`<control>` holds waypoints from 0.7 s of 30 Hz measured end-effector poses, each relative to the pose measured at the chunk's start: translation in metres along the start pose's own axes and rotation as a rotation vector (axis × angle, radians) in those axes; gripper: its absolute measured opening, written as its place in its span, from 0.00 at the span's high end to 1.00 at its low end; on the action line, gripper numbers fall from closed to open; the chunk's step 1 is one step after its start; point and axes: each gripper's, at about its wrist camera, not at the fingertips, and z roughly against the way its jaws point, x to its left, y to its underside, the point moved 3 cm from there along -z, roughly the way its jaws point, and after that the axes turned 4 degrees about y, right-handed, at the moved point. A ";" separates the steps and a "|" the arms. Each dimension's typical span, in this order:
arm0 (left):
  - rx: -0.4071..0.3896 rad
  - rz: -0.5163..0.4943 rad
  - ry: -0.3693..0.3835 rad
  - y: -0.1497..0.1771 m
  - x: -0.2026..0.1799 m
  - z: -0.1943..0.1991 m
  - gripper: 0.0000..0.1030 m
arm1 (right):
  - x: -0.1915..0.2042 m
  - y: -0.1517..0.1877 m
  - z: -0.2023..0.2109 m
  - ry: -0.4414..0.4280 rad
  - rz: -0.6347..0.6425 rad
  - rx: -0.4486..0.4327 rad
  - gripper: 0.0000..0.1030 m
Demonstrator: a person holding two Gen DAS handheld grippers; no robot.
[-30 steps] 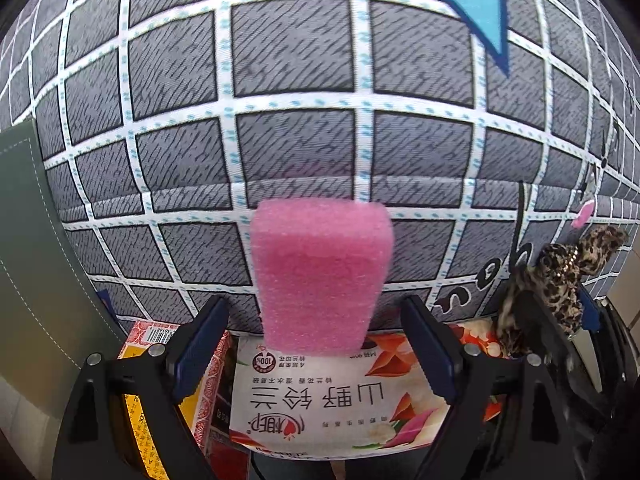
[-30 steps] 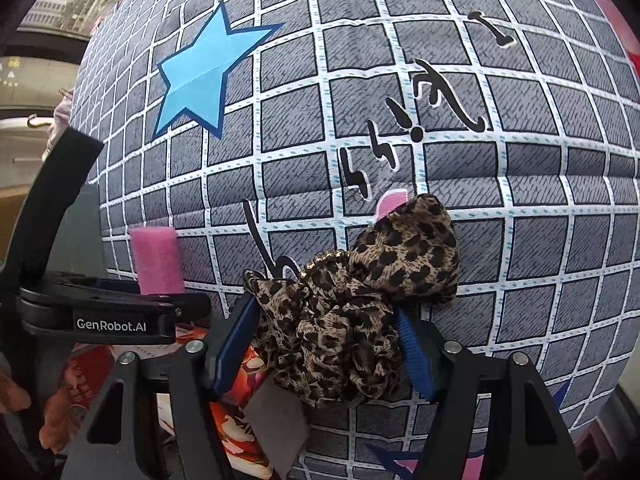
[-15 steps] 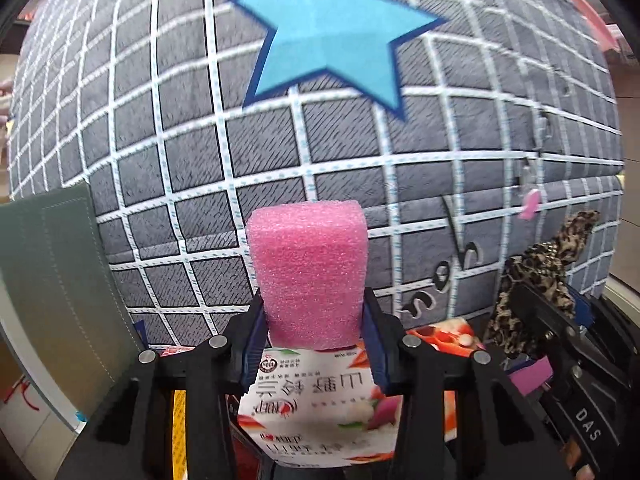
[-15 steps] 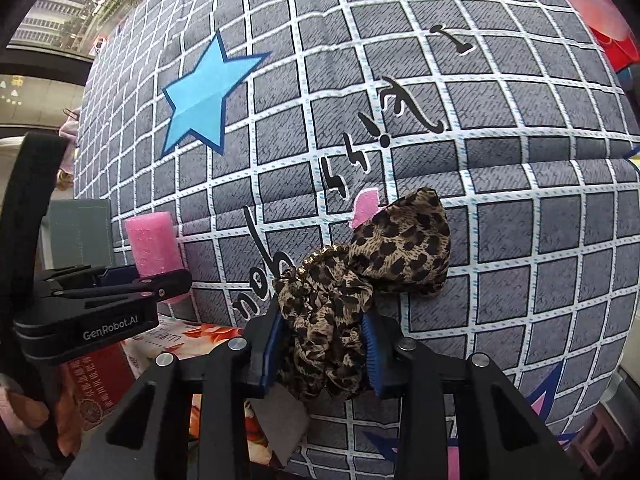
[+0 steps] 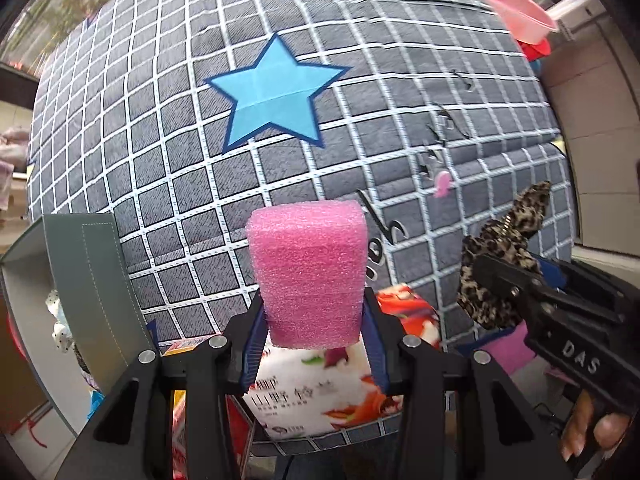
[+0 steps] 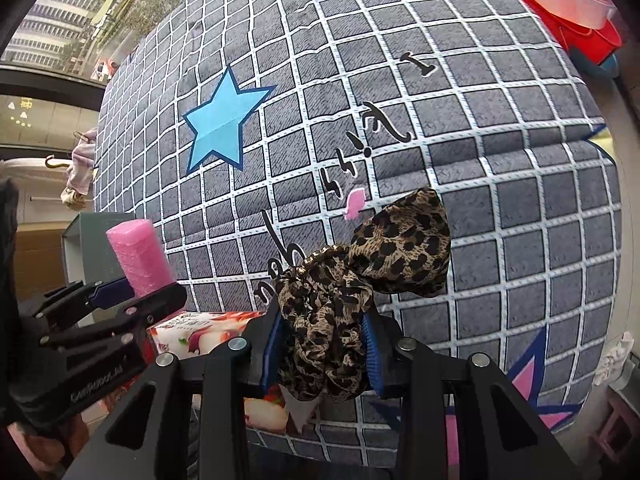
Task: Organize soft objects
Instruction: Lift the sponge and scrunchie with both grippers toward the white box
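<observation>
My left gripper (image 5: 312, 340) is shut on a pink foam block (image 5: 310, 272) and holds it upright above the grey checked bedspread (image 5: 200, 152). My right gripper (image 6: 324, 350) is shut on a leopard-print fabric bow (image 6: 368, 268), also lifted off the bedspread (image 6: 500, 208). In the left wrist view the right gripper (image 5: 516, 280) with the bow (image 5: 504, 248) is to the right. In the right wrist view the left gripper (image 6: 132, 300) with the foam (image 6: 138, 256) is to the left.
A floral tissue pack (image 5: 332, 392) lies below the left gripper, with red packets beside it. A grey-green open box (image 5: 92, 292) stands at the left. Pink and red plastic basins (image 6: 576, 8) sit at the bed's far right.
Both grippers closed, the left on the foam and the right on the bow, then lifted and drew back from the bed, so more of the bedspread shows.
</observation>
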 end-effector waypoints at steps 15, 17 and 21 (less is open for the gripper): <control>-0.084 -0.173 0.067 0.059 0.002 0.008 0.54 | 0.009 0.052 0.029 0.030 -0.090 -0.062 0.65; -0.092 -0.201 0.080 0.069 0.000 0.015 0.54 | 0.013 0.062 0.034 0.032 -0.101 -0.073 0.65; -0.106 -0.252 0.116 0.093 -0.003 0.029 0.54 | 0.022 0.080 0.044 0.033 -0.114 -0.091 0.65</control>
